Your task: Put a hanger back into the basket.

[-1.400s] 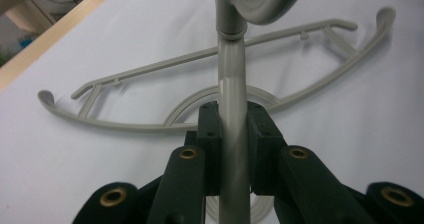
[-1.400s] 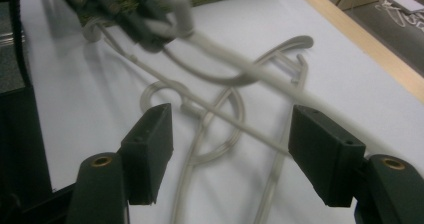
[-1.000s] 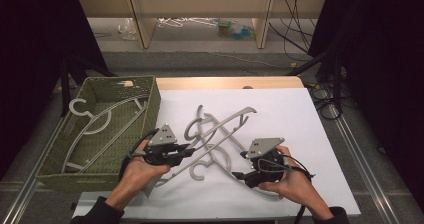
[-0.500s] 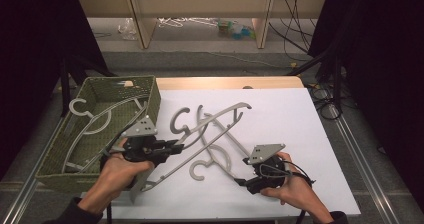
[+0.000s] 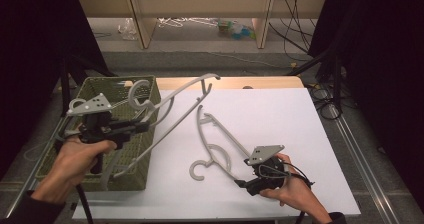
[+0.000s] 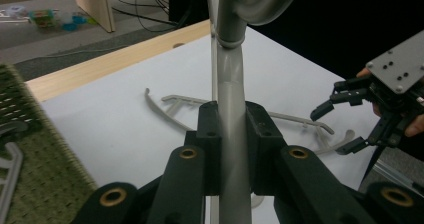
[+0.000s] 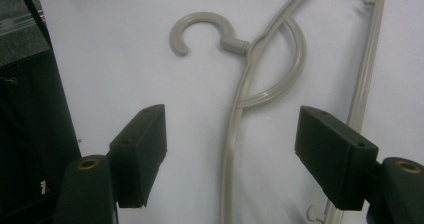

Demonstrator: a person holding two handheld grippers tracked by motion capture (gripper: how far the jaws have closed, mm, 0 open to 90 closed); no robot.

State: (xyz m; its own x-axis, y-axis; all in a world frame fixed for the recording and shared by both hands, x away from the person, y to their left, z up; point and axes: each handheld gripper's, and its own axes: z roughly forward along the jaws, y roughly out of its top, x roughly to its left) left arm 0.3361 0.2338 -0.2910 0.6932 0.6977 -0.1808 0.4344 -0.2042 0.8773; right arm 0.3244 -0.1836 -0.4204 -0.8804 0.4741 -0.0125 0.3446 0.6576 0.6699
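My left gripper point(image 5: 142, 126) is shut on the neck of a grey plastic hanger point(image 5: 175, 96) and holds it in the air, tilted over the green basket point(image 5: 146, 156). In the left gripper view the jaws clamp the hanger's stem point(image 6: 231, 114) just below its hook. A second grey hanger point(image 5: 216, 149) lies flat on the white table top point(image 5: 280, 119). My right gripper point(image 5: 243, 185) hovers at that hanger's near end, open. In the right gripper view the open gripper point(image 7: 235, 159) straddles the lying hanger point(image 7: 239, 104) from above without touching it.
The green wicker basket stands at the table's left edge and holds other grey hangers point(image 6: 11, 166). A bare wooden strip point(image 5: 260, 82) runs along the table's far edge. Shelving point(image 5: 200, 4) and cables point(image 5: 295, 34) lie on the floor beyond.
My left gripper has lifted its hanger off the pile and carried it left, over the basket. The right gripper has drawn back towards the near edge, still open.
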